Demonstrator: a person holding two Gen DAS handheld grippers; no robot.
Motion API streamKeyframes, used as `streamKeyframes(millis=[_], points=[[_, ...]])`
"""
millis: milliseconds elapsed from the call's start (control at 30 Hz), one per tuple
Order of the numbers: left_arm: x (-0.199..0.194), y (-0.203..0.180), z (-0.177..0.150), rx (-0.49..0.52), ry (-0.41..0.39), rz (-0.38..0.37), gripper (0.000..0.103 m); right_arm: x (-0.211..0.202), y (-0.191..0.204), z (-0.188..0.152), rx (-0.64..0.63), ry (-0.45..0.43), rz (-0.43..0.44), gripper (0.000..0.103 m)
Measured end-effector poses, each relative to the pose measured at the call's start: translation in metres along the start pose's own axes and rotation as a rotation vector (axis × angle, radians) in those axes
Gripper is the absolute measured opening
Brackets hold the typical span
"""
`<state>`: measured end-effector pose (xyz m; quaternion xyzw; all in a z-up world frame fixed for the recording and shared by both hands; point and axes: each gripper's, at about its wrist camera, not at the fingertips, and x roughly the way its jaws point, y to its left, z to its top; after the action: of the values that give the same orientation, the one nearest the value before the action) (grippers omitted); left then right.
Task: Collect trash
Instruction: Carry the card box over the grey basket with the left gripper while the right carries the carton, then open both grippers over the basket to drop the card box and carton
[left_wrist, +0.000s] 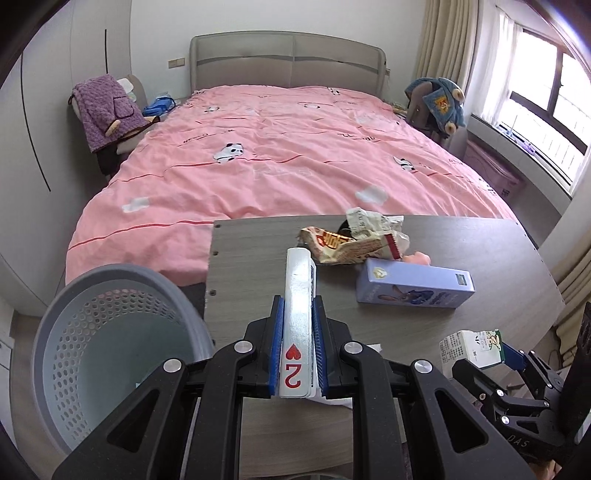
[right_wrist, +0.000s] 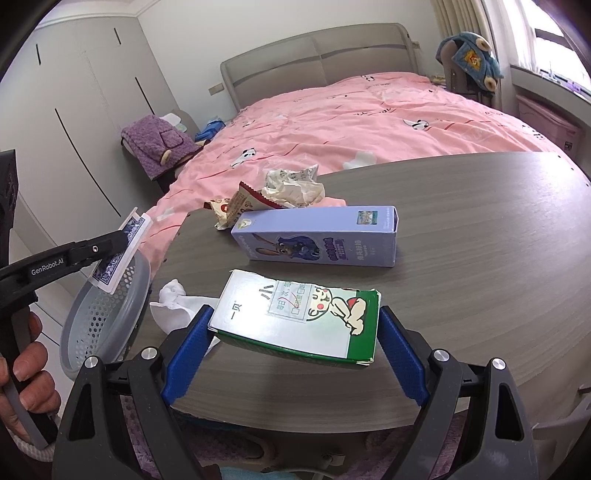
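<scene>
Two hand-held grippers, each black with blue ribbed pads. Left gripper (left_wrist: 298, 314): jaws clamped on one playing-card box (left_wrist: 298, 295), white glossy cardboard, red two of hearts on its end, blue patterned back; in the right wrist view it is held tilted over the bin's rim. Right gripper (right_wrist: 291, 343): jaws wide, closed against both ends of one green-and-white carton (right_wrist: 299, 321), flattened, with a cartoon print, raised just above the table edge. One waste bin (left_wrist: 110, 332), grey perforated plastic, round, beside the table's left edge. One table (left_wrist: 443, 332), grey wood-grain laminate. On it: one lilac rectangular box (left_wrist: 413, 286) lying flat; two crumpled snack wrappers (left_wrist: 354, 243) touching each other beyond it; one white tissue (right_wrist: 173, 306) near the carton. One hand (right_wrist: 22, 373) wraps the left gripper's handle. Behind: one bed (left_wrist: 277, 155), pink panda-print quilt.
</scene>
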<state>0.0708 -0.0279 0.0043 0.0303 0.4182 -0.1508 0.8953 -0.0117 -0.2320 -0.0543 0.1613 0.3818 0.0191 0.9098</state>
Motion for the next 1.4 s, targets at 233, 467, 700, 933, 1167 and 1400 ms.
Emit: streamKeyframes(millis=[233, 467, 700, 933, 1167, 1400], points=[[-0.011, 0.027, -0.013, -0.03, -0.017, 0.065, 0.015, 0.005, 0.027, 0.005, -0.046, 0.006, 0.029, 0.085], [-0.015, 0.076, -0.038, -0.099, -0.004, 0.162, 0.015, 0.015, 0.076, 0.012, -0.125, 0.009, 0.098, 0.085], [-0.026, 0.124, -0.055, -0.152, -0.003, 0.267, 0.015, 0.033, 0.133, 0.016, -0.217, 0.024, 0.18, 0.085], [-0.028, 0.162, -0.069, -0.206, 0.007, 0.337, 0.015, 0.056, 0.186, 0.017, -0.315, 0.055, 0.25, 0.085], [-0.021, 0.191, -0.078, -0.262, 0.036, 0.36, 0.015, 0.082, 0.221, 0.011, -0.374, 0.107, 0.286, 0.085], [-0.016, 0.21, -0.083, -0.31, 0.05, 0.358, 0.015, 0.1, 0.241, 0.012, -0.41, 0.147, 0.317, 0.085]])
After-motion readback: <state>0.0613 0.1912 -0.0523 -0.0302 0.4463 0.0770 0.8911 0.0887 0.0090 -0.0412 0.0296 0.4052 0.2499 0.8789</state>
